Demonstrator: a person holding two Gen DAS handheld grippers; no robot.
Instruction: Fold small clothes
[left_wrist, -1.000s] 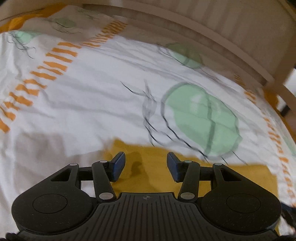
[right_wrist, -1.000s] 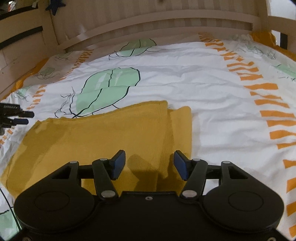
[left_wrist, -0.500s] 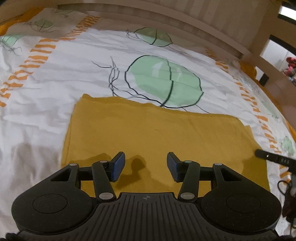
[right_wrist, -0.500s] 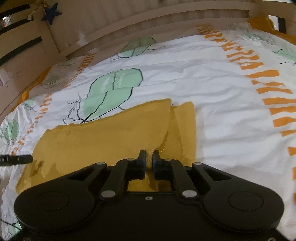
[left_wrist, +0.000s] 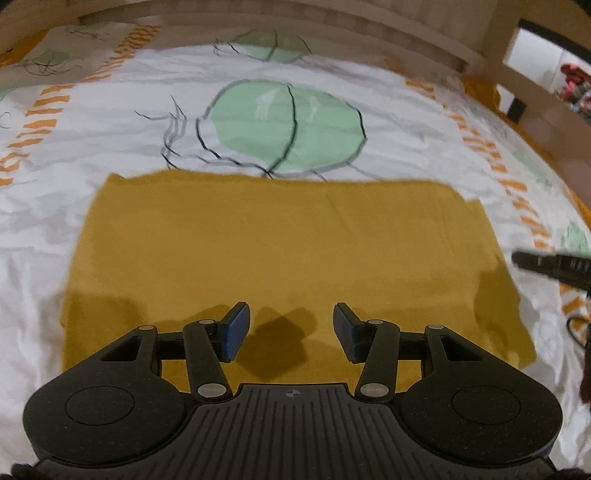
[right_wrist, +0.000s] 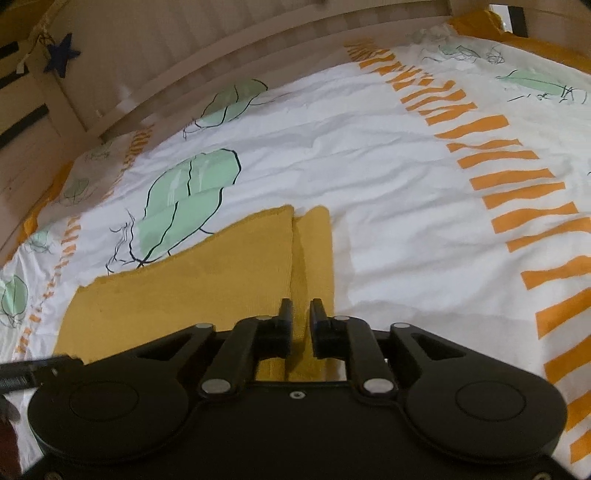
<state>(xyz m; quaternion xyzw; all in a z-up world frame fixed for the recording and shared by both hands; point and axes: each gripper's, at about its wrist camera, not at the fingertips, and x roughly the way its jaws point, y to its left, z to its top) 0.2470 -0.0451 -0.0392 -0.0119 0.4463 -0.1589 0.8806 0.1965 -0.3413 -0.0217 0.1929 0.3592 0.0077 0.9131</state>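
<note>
Claws hover over yellow garment (left_wrist: 280, 240): left claw (left_wrist: 291, 332) wide, right claw (right_wrist: 301, 326) narrowly parted, just reopening.

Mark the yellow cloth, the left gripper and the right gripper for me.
yellow cloth (left_wrist: 280, 236), left wrist view, middle of the flat top layer.
left gripper (left_wrist: 291, 332), left wrist view, gap midway between fingertips.
right gripper (right_wrist: 301, 314), right wrist view, narrow gap between fingertips.

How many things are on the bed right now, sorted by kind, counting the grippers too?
Mustard-yellow garment: 1, lying flat on the bedsheet.
Green leaf prints on the sheet, clearly visible in the left wrist view: 2.
Grippers: 2, the left gripper and the right gripper, both over the garment.
Total: 5.
</note>
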